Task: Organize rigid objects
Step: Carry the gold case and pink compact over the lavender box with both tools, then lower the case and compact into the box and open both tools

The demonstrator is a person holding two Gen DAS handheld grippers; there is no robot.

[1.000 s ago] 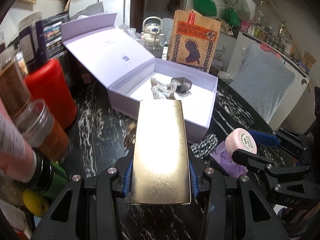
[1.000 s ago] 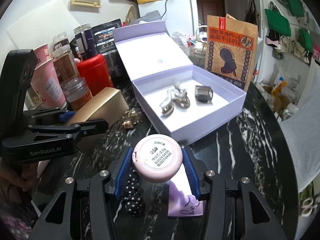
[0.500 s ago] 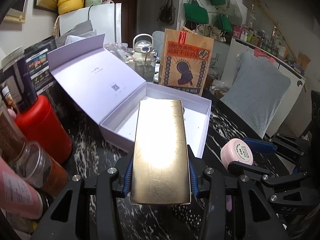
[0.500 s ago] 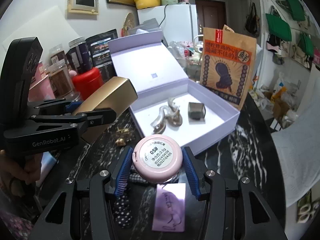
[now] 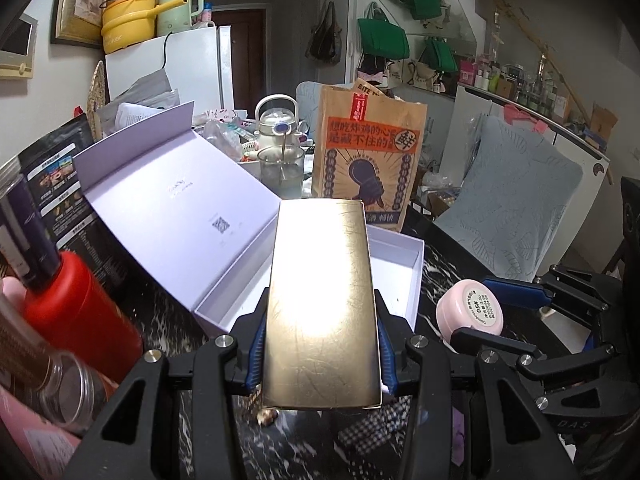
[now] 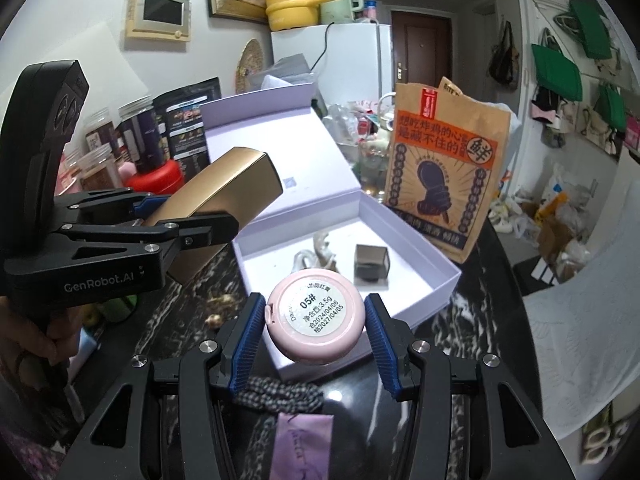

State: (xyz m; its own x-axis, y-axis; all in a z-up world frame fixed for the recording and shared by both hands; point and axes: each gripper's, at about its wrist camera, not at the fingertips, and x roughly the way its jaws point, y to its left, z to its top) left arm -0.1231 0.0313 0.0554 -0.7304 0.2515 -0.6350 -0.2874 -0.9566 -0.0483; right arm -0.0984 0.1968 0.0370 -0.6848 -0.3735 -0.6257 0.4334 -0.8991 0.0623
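My left gripper is shut on a long gold box, held in the air over the near edge of the open lilac gift box. The gold box also shows in the right wrist view, left of the lilac box. My right gripper is shut on a round pink compact with a "05#" label, just above the lilac box's near wall. Inside the box lie a clear hair claw and a small dark cube.
A brown paper bag stands behind the box. Jars and a red canister crowd the left. A checkered cloth, a purple card and small shells lie on the black marble table.
Both grippers have risen and moved forward toward the lilac box, carrying the gold box and the pink compact with them.
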